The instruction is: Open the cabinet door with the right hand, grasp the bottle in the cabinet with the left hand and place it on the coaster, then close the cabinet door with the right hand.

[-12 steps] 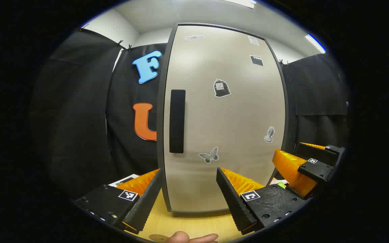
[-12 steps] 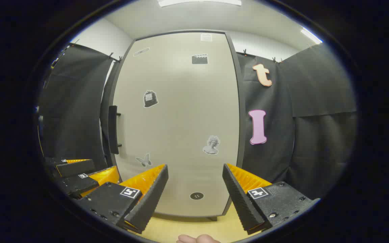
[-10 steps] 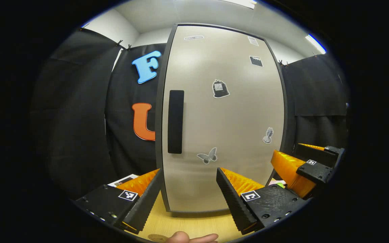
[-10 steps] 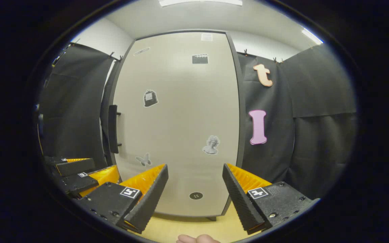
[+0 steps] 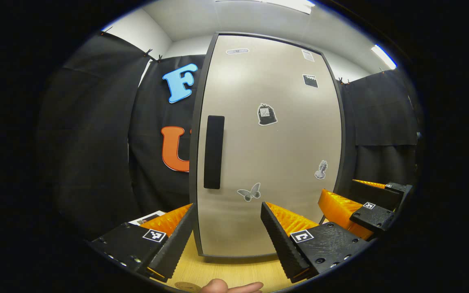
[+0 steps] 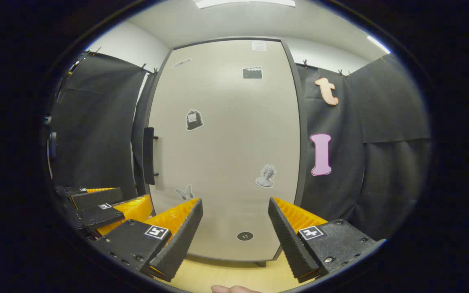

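Closed cabinet door [image 5: 275, 154] straight ahead, upright on the wooden table [image 5: 234, 270]. Dark vertical handle [image 5: 213, 152] at the door's left edge, untouched. No sight of the bottle; presumably shut inside the cabinet. Right gripper [image 6: 235, 201] released, jaws spread wide with nothing between them, short of the door and right of the handle. Left gripper [image 5: 227, 206] likewise spread and empty, alongside. Against half a second ago: door and handle shifted slightly rightward in the right gripper view and slightly downward in the left gripper view, at much the same standoff. Reads as minor re-aiming of both grippers, without contact. Opening step therefore not yet begun. Next, probably: carry right gripper leftward to the handle, clamp across the bar, pull outward.
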`<state>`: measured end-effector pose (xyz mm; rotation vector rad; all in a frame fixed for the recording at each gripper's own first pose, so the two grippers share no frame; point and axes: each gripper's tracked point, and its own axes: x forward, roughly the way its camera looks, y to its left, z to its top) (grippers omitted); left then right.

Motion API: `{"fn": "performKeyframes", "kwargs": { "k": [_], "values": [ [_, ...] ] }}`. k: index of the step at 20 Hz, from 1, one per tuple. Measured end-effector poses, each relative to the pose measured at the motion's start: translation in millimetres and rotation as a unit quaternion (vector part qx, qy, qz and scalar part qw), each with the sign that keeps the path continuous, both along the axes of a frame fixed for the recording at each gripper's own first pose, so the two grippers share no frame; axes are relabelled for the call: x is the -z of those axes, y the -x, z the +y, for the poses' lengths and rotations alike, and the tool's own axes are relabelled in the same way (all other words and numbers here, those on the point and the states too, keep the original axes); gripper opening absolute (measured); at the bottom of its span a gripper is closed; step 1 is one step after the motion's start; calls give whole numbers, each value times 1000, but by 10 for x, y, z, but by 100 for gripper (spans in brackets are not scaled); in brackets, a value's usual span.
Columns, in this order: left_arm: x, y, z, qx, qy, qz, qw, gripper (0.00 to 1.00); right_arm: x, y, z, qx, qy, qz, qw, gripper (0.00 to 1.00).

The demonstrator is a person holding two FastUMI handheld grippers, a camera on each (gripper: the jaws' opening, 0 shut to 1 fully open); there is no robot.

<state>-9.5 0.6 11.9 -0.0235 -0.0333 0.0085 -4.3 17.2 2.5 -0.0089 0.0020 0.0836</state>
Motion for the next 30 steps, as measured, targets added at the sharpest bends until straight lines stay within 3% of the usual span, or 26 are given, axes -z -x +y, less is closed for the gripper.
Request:
{"fn": "performKeyframes", "kwargs": {
  "k": [4,6,9,17,23,30],
  "values": [
    [-18,66,45,-3,-5,-2,1000,95,-25,-14,102,-14,2,-1,1000,100],
    [13,126,70,0,-4,3,1000,95,-103,-8,346,-64,-13,-12,998,100],
    [-11,298,213,-7,-6,-1,1000,94,-214,-19,589,-101,-9,-18,995,99],
    [-10,1212,849,-53,-11,-11,998,95,-171,-486,1517,-180,-6,33,983,99],
    [83,1896,1297,-115,0,-1,993,95,-180,-805,1802,-162,26,18,986,99],
    [198,2053,1542,-159,-3,10,987,94,-56,-987,1933,-141,27,40,989,97]
  ]
}}
